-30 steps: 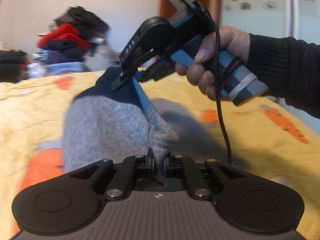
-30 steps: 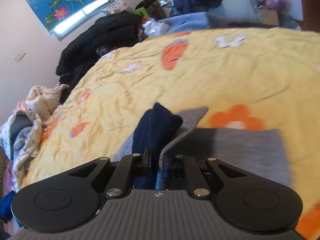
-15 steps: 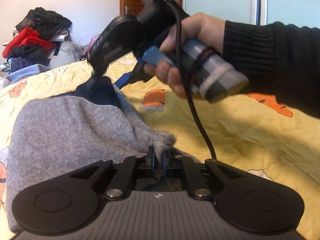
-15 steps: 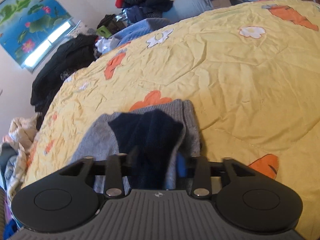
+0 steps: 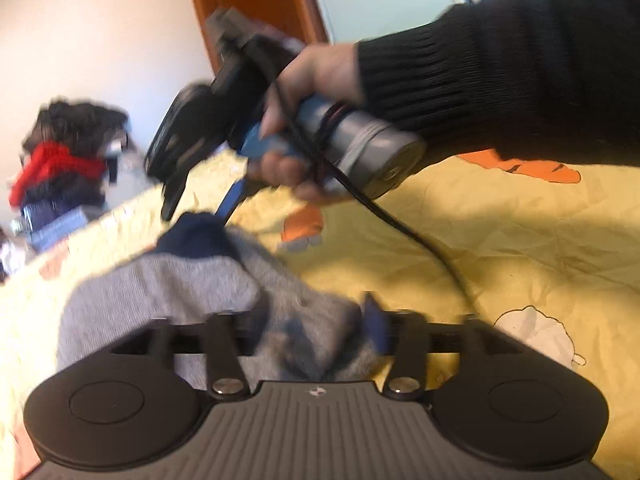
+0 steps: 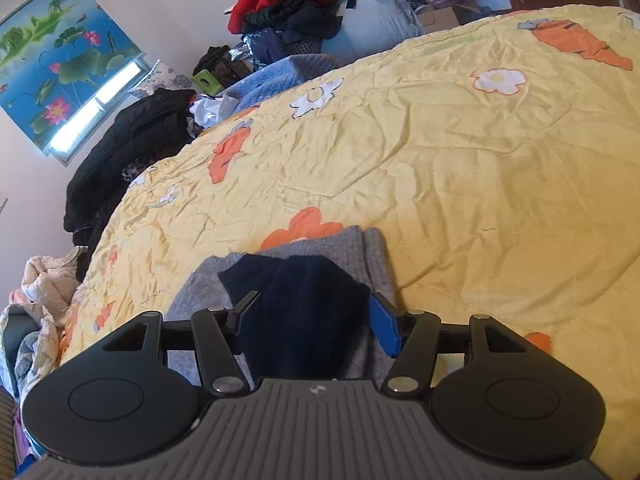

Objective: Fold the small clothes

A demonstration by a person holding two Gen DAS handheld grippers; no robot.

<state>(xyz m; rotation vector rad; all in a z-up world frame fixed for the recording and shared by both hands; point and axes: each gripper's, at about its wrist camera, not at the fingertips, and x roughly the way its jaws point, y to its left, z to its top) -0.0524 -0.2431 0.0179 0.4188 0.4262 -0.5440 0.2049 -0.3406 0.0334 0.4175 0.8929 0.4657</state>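
Note:
A small grey knit garment with a dark navy part [image 6: 304, 296] lies folded on the yellow bedspread [image 6: 460, 184]. My right gripper [image 6: 312, 312] is open, its fingers spread on either side of the navy part. In the left wrist view the garment [image 5: 192, 280] lies in front of my left gripper [image 5: 312, 324], which is open with grey cloth loose between its fingers. The right gripper [image 5: 196, 208] shows there too, hand-held, just above the navy end.
The bedspread has orange and white flower prints. Piles of clothes [image 6: 288, 4] stand beyond the bed's far edge, and dark clothes [image 6: 132, 152] lie at its left side. A wooden door [image 5: 256, 12] is behind.
Both grippers have opened and let go of the garment, first the right, then the left. The garment now lies folded on the bedspread.

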